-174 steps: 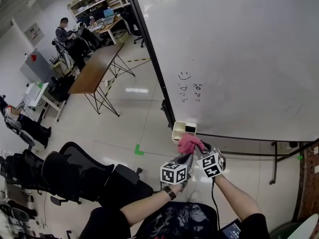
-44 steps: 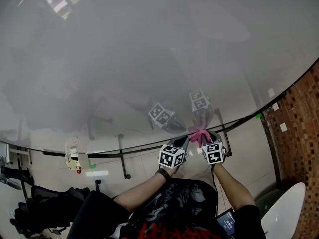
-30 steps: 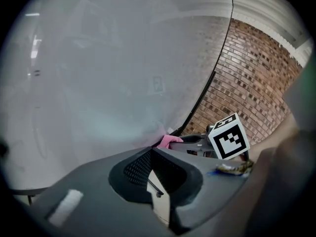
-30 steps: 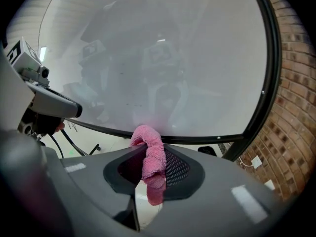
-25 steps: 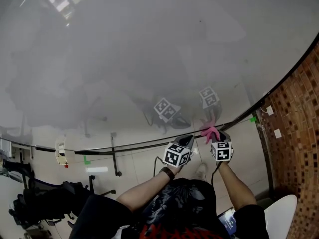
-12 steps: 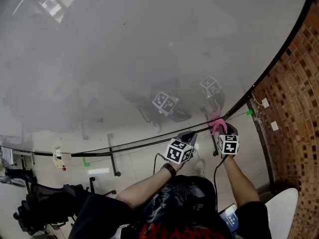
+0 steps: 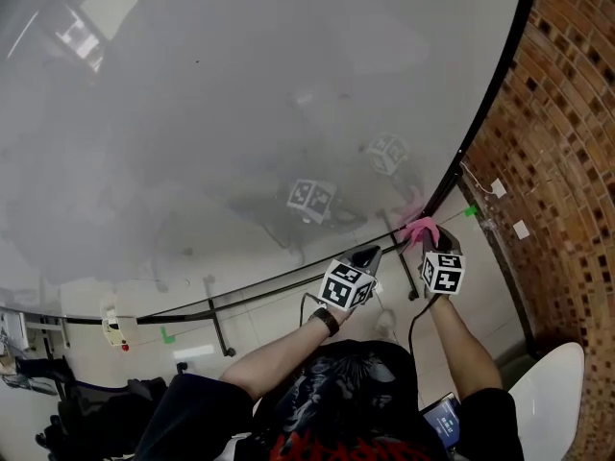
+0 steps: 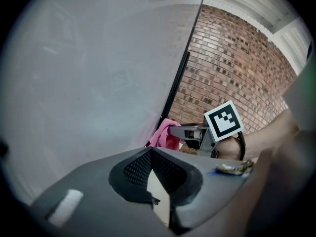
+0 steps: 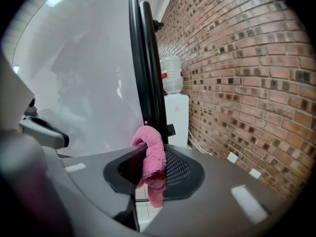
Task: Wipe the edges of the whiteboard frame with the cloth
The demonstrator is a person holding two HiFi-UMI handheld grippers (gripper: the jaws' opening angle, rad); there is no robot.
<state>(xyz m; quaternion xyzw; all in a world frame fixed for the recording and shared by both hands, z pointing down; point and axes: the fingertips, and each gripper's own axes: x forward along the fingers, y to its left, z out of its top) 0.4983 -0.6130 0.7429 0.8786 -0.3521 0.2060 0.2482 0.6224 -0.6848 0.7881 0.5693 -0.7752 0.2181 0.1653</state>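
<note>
Nearest, person (image 7: 351,401): dark printed shirt, bare forearms; head and legs cut off by the picture's edge.
Left gripper (image 7: 371,254): smooth grey shell, ribbed black pads; jaws together on nothing, held just below the frame.
Right gripper (image 7: 430,244): jaws clamped on the cloth, whose lower end was hidden behind them.
Cloth (image 9: 154,154): pink, fluffy terry, folded into a loop at the frame's lower right corner; actual contact hard to make out.
Frame (image 9: 148,58): thin black bar.
Whiteboard (image 7: 240,94): glossy, smeared grey, mirroring both marker cubes; top cut off.
Wall (image 7: 567,113): rough red-brown brick.
Bottle (image 9: 171,75): clear, rounded, small and dim.
</note>
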